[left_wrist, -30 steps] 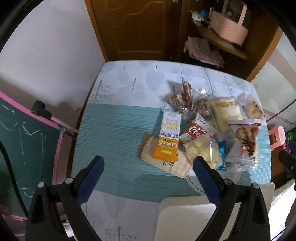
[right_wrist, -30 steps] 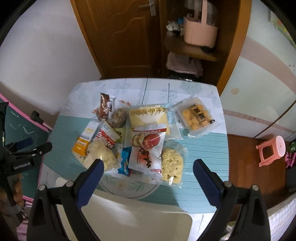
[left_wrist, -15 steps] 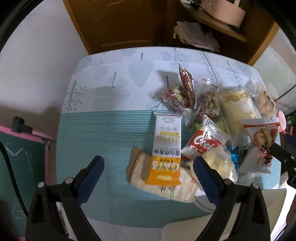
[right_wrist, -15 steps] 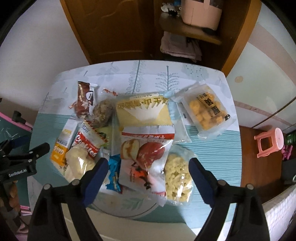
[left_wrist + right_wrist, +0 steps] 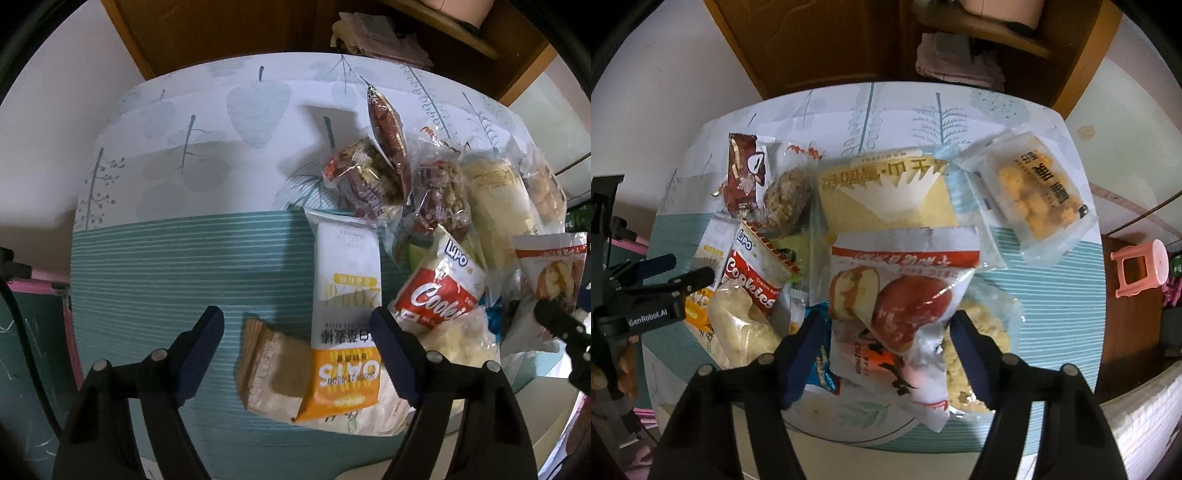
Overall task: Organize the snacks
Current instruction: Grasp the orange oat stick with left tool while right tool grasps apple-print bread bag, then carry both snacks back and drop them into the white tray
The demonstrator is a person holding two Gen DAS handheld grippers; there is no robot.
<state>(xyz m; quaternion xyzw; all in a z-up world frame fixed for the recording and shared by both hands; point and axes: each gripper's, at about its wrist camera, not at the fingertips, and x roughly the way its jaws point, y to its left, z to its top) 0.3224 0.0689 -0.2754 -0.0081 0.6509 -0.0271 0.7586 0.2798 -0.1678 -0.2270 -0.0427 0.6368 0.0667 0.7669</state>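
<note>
A pile of snack packets lies on the table. In the left wrist view my left gripper [image 5: 297, 332] is open just above a white and orange oats bar [image 5: 345, 314], which lies on a tan biscuit packet [image 5: 273, 373]. A red cookies packet [image 5: 439, 291] sits to its right. In the right wrist view my right gripper [image 5: 884, 330] is open, its jaws on either side of a red and white bread packet [image 5: 901, 295]. A yellow packet [image 5: 886, 192] lies behind it. The left gripper [image 5: 668, 275] shows at the left.
The table [image 5: 184, 258] has a teal striped and leaf-print cloth. A white plate [image 5: 849, 417] lies under the pile near the front edge. A clear pack of yellow puffs [image 5: 1034, 195] lies at the right. A brown door [image 5: 820, 37] and shelves stand behind; a pink stool [image 5: 1141, 266] is at the right.
Both grippers have come down and closer to the pile. The left now hovers over the oats bar, the right now straddles the bread packet. Both stay open.
</note>
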